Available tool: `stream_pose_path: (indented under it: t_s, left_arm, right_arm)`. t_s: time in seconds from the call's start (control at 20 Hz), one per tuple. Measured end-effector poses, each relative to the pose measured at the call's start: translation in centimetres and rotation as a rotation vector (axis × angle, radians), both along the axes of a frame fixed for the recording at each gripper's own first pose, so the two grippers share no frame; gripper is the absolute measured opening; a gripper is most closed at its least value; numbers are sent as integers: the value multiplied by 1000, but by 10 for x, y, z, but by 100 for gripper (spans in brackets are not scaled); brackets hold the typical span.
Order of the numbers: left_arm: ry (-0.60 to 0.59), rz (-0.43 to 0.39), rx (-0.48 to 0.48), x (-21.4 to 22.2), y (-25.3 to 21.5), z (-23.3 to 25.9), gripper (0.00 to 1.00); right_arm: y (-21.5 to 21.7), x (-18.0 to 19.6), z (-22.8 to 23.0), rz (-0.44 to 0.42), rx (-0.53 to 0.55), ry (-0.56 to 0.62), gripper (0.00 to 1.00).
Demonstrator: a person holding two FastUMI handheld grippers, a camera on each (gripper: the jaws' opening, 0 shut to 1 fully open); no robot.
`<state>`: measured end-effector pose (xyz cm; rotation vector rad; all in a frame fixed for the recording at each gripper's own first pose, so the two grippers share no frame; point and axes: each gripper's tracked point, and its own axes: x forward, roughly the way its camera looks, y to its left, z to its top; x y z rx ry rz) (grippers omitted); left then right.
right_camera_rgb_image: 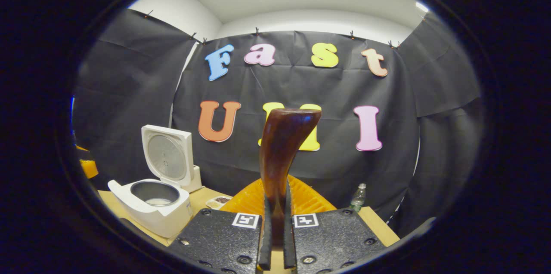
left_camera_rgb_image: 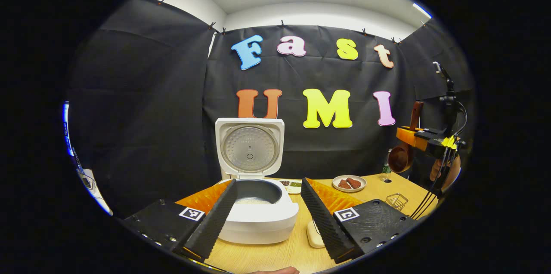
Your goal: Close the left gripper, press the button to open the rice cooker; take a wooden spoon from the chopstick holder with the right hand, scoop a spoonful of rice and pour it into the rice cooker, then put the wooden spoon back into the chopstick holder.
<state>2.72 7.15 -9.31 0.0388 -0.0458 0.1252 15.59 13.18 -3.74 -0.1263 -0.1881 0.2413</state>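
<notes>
The white rice cooker point(left_camera_rgb_image: 258, 218) stands open on the wooden table, lid point(left_camera_rgb_image: 249, 149) upright, with some white rice point(left_camera_rgb_image: 252, 201) in its dark pot. My left gripper point(left_camera_rgb_image: 269, 183) is open, its two fingers spread on either side of the cooker's front. At the far right my right gripper point(left_camera_rgb_image: 424, 138) holds a dark wooden spoon point(left_camera_rgb_image: 400, 158) in the air, bowl hanging down. In the right gripper view my right gripper point(right_camera_rgb_image: 277, 205) is shut on the spoon's handle point(right_camera_rgb_image: 284, 149), which rises straight up. The cooker point(right_camera_rgb_image: 150, 205) lies low to its left.
A plate with brown pieces point(left_camera_rgb_image: 349, 183), a small wire basket point(left_camera_rgb_image: 397, 201), a bottle point(left_camera_rgb_image: 386, 170) and a small dish point(left_camera_rgb_image: 292, 184) sit on the table point(left_camera_rgb_image: 267, 257) behind and right of the cooker. A pale block point(left_camera_rgb_image: 314, 235) lies under my left gripper's right finger.
</notes>
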Motion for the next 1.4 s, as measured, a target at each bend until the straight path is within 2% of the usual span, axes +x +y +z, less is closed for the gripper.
stream_pose_path:
  t_s: [0.25, 0.45, 0.55, 0.75, 0.95, 1.1, 1.2, 1.35, 1.4]
  left_arm:
    - [26, -6, 1, 9, -10, -6, 94]
    - [65, -13, 50, 12, -19, -12, 94]
    - [66, 7, 62, 15, -21, -9, 94]
    - [73, -12, 61, 18, -35, -10, 95]
    - [110, 4, 82, 23, -38, -13, 95]
    - [105, 1, 89, 25, -44, -7, 95]
    - [98, 0, 98, 28, -46, -4, 95]
    - [98, -13, 80, 34, -49, -1, 95]
    - [97, -19, 65, 36, -50, 2, 96]
  right_arm:
    - [-55, -7, -33, -42, 87, 64, 17]
    - [-96, 6, -65, -80, 160, 142, 17]
    - [-107, 19, -76, -99, 172, 163, 18]
    - [-111, 31, -102, -70, 190, 218, 19]
    - [-134, 53, -117, -140, 182, 237, 23]
    - [-144, 48, -112, -153, 213, 226, 68]
    - [-152, 45, -103, -179, 196, 190, 69]
    - [-160, 26, -85, -209, 170, 139, 96]
    - [-160, 19, -80, -211, 165, 128, 100]
